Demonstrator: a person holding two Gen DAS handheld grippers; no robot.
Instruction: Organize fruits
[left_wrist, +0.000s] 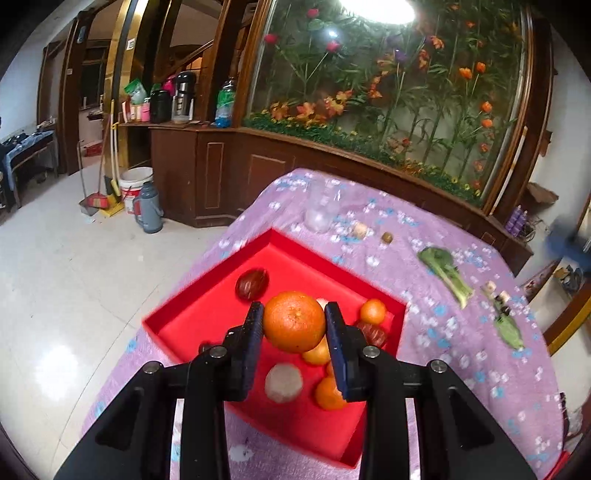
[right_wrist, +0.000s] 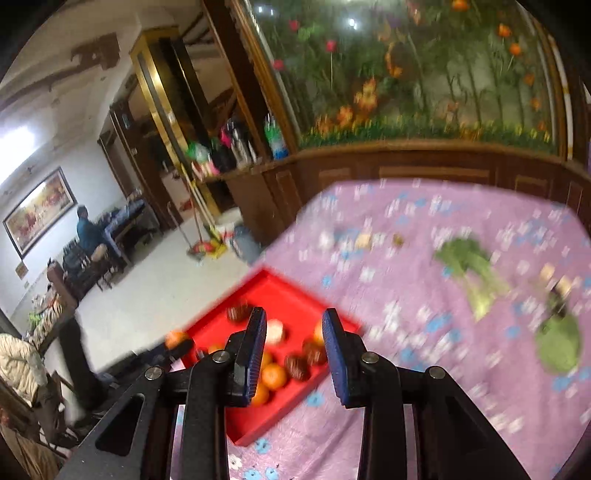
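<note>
1. Left gripper (left_wrist: 294, 320): fingers clamped on a large orange (left_wrist: 294, 320), held above the red tray (left_wrist: 207, 314).
2. Right gripper (right_wrist: 294, 325): fingers drawn in as far as they go, nothing between them, above the tray's near-right side.
3. Red tray: rests on the purple floral tablecloth (left_wrist: 424, 369); contains small oranges (left_wrist: 373, 311), dark red fruits (left_wrist: 252, 283) and a pale round fruit (left_wrist: 283, 382).
4. Leafy greens (left_wrist: 445, 269): lie on the cloth, well right of the tray.

We look down along each gripper's fingers from close above the purple flowered tablecloth (left_wrist: 461, 332); both views share the shallow red tray (left_wrist: 207, 314) (right_wrist: 280, 288) and the flower mural wall behind.
</note>
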